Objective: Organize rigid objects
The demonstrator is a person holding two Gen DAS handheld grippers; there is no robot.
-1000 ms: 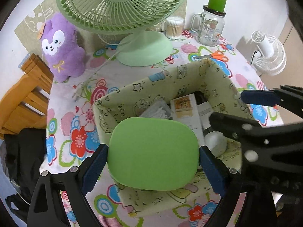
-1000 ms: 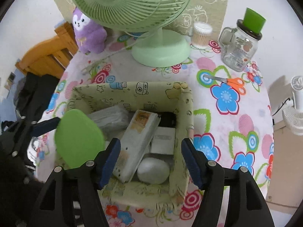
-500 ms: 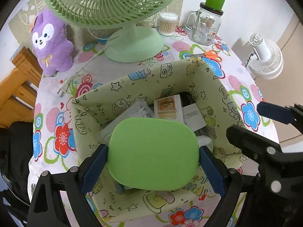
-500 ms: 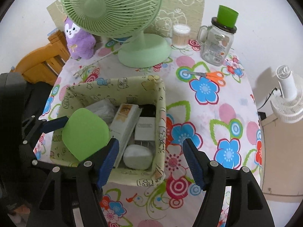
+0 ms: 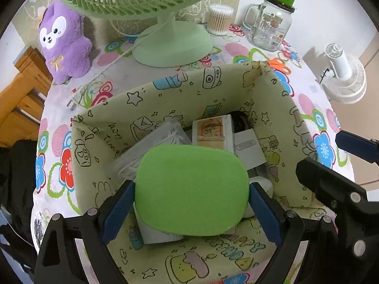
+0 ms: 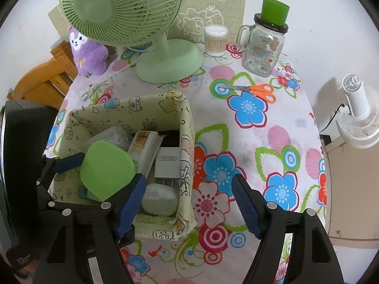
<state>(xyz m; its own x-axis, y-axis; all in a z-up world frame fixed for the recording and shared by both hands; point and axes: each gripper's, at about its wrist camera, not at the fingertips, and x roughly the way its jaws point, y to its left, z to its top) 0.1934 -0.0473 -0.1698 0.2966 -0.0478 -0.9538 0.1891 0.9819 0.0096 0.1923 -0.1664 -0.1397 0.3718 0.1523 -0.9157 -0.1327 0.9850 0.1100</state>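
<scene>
The left hand-held gripper (image 5: pixel 191 209) grips a flat green pad (image 5: pixel 191 189) with rounded corners and a matte, foam-like face; both blue ribbed fingers (image 5: pixel 118 209) press on its side edges. The pad hangs over the open fabric box (image 5: pixel 165 90) and hides much of what lies under it. The box is soft, pale yellow cloth with drawn cartoons, and its walls sag a little. Inside it, only partly visible, are a clear plastic packet (image 5: pixel 151 142), a white carton with an orange label (image 5: pixel 210 132), a small grey box (image 6: pixel 167 163), something black at the back that I cannot make out, and a smooth pale oval object (image 6: pixel 160 198).

The right hand-held gripper (image 6: pixel 189 201) is opening, and nothing is between its jaws; it is over the right wall of the box and the flowered cloth of the bench (image 6: pixel 272 146). The top of the green fan (image 6: pixel 120 9) is cut off in the left view.
</scene>
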